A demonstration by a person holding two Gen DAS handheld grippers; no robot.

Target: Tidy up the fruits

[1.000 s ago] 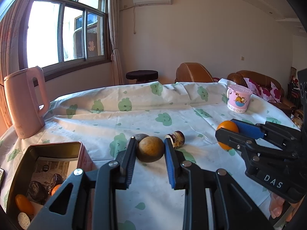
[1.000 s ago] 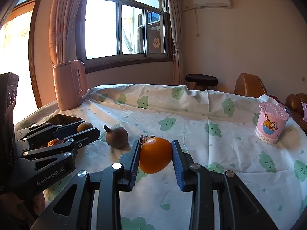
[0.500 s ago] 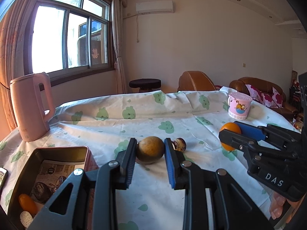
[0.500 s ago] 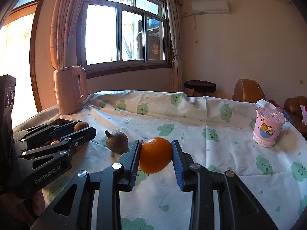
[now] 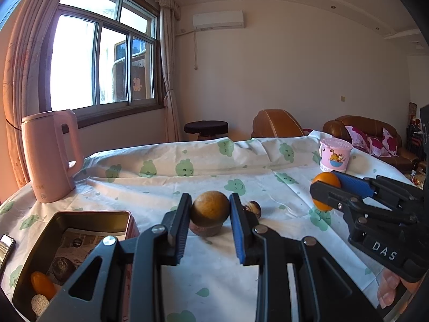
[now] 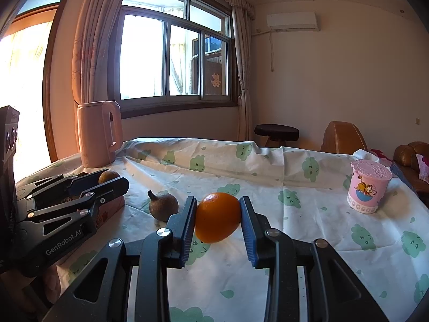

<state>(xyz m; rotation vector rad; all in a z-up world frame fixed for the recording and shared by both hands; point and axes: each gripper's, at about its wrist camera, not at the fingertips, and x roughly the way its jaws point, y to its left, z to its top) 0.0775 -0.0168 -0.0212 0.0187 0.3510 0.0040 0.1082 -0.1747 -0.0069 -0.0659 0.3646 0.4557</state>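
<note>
Fingers: left fingers [image 5: 210, 212] clamp my brown fruit [image 5: 210, 208], right fingers [image 6: 217, 218] clamp my orange [image 6: 217, 217], both lifted off the table [image 6: 308, 241] | tin box [image 5: 88, 216] lies low-left of left fingers, nearer them | dark fruit [image 6: 163, 206] waits between.

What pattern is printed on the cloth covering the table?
The tablecloth is white with green smiling cloud shapes and small green drops; the right wrist view shows it best.

Counts: 1 round orange citrus fruit [image 6: 217, 216], 1 round tan-brown fruit [image 5: 210, 208], 1 dull brown stemmed fruit [image 6: 163, 206], 1 small dark glossy item [image 5: 253, 208]. 1 rectangular metal tin [image 5: 88, 216], maybe 3 pieces inside. 1 pink plastic kettle [image 5: 48, 158], 1 pink cartoon cup [image 5: 335, 155].
</note>
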